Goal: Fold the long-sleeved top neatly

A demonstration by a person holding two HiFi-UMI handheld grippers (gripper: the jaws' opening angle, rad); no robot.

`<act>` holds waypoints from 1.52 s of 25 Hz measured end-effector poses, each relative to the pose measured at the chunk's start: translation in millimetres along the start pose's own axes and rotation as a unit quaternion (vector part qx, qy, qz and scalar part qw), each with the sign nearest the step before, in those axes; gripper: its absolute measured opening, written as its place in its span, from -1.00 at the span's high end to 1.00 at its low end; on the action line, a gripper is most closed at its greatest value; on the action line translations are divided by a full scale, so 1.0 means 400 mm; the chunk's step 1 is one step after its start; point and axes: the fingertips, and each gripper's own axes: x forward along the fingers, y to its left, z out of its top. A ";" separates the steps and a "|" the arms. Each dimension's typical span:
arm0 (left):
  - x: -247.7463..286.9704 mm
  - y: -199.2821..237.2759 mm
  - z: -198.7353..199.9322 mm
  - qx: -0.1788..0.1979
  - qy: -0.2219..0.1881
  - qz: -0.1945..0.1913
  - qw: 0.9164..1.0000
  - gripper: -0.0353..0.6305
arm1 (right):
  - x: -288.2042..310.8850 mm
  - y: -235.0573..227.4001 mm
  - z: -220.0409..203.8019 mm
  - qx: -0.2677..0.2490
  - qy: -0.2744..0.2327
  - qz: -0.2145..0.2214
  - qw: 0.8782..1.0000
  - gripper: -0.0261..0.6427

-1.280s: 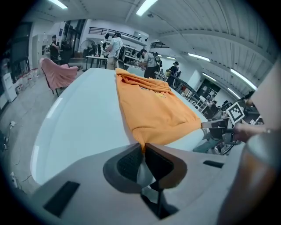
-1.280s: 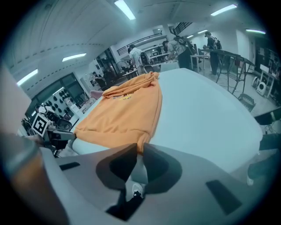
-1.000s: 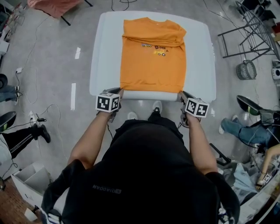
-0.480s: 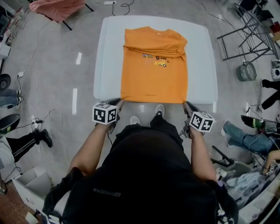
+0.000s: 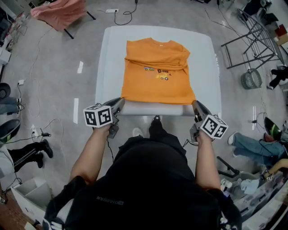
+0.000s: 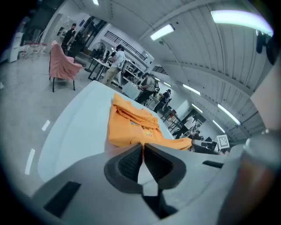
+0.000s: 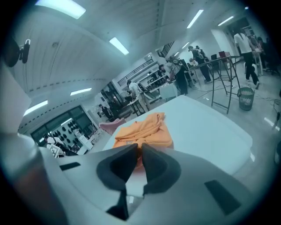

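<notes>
I'm holding the orange long-sleeved fabric top (image 5: 157, 72) by its hem at the near edge of the white rectangular table (image 5: 110, 54). My left tongs (image 5: 119, 102) are pinching the hem corner at the table's near-left, jaws almost together with orange fabric between them. My right tongs (image 5: 195, 104) are doing the same at the table's near-right, jaws narrow and clamping cloth. The top is lying mid-table, collar toward the far edge, sleeves folded across the chest, print facing up. A pink draped cloth (image 5: 58, 11) is sitting beyond the table's far-left corner.
</notes>
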 end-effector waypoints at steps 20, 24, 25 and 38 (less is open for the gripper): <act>0.254 0.096 0.545 -0.023 -0.086 0.052 0.995 0.85 | 0.431 0.001 0.454 -0.022 -0.037 0.047 0.998 0.81; 0.319 0.148 0.599 -0.025 -0.074 0.073 0.994 0.85 | 0.526 -0.029 0.491 -0.013 -0.025 0.043 0.999 0.81; 0.336 0.165 0.607 -0.027 -0.069 0.079 0.994 0.84 | 0.551 -0.038 0.494 -0.013 -0.019 0.040 0.999 0.81; 0.514 0.351 0.607 -0.105 -0.024 0.148 0.983 0.84 | 0.805 -0.150 0.432 -0.008 0.073 0.011 0.997 0.80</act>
